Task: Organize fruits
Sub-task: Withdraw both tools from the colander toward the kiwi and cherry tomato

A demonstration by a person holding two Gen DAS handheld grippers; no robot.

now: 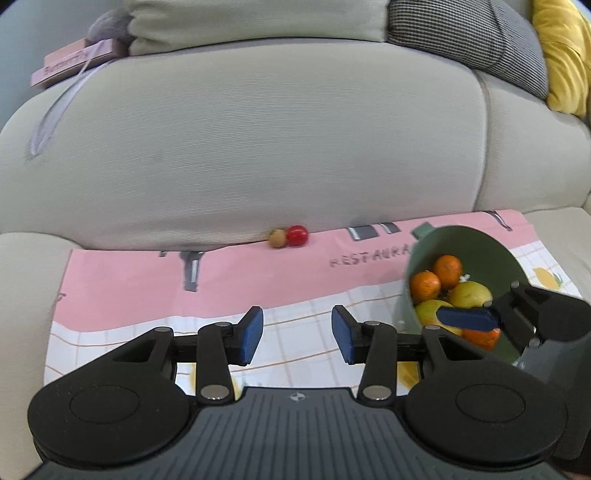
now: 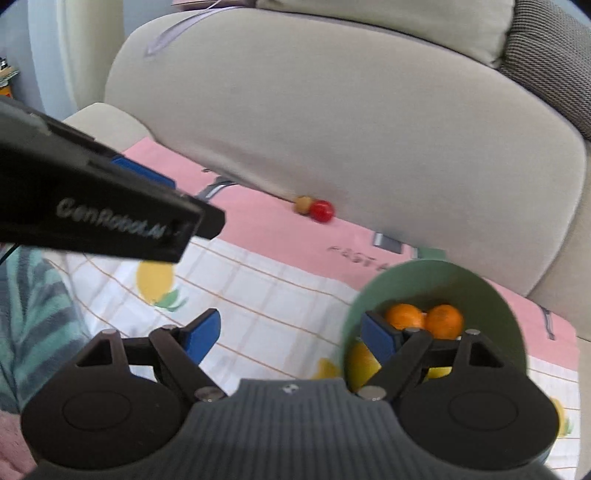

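A green bowl holds several oranges and yellow lemons on the pink cloth; it also shows in the right wrist view. A red tomato and a small brown fruit lie at the foot of the sofa back, also in the right wrist view. My left gripper is open and empty above the cloth. My right gripper is open; its right finger reaches inside the bowl over the rim, the left finger stays outside.
A pink and white checked cloth covers the beige sofa seat. The sofa back rises behind it. A pink book, a grey patterned cushion and a yellow cushion sit on top.
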